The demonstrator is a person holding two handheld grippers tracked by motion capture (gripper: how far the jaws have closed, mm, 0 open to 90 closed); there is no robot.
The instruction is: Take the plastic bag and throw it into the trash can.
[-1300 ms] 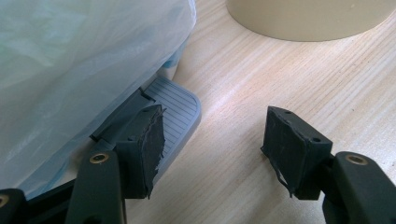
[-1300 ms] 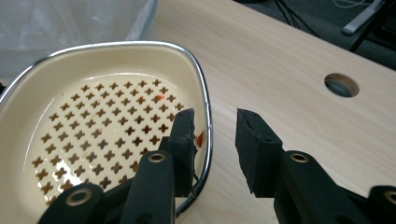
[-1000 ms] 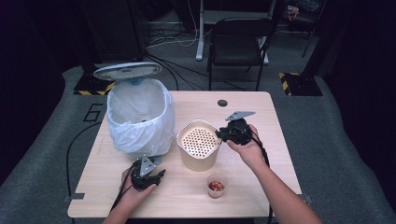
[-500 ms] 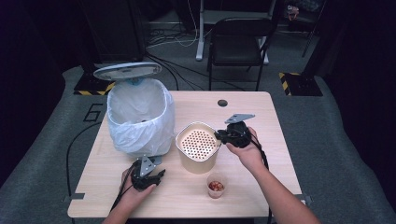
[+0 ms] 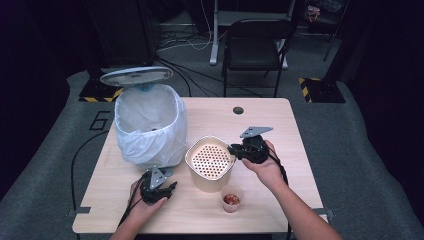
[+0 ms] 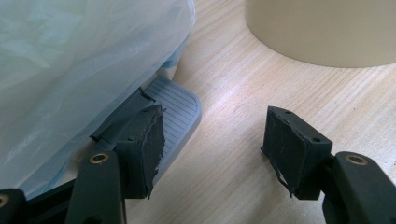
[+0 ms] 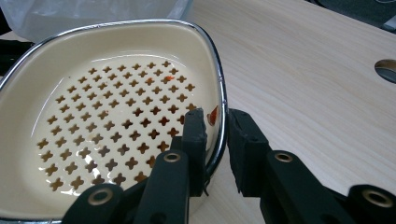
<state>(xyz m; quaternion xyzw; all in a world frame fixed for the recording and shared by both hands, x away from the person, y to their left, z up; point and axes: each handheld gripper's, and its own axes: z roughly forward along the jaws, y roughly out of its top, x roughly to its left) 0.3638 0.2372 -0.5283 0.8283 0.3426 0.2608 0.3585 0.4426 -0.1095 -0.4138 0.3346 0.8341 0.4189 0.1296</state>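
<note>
Right gripper jaws straddle strainer rim, seemingly clamped; left gripper jaws apart beside bin pedal.

Large digit "6" on grey floor mat

Lined bin is standing at the table's left rear, its raised lid behind and above it. Perforated strainer pot is sitting just right of the bin, near centre. A small cup is sitting before the pot, slightly right. The bin's pedal is projecting forward along the tabletop. A chair is standing behind the table.
</note>
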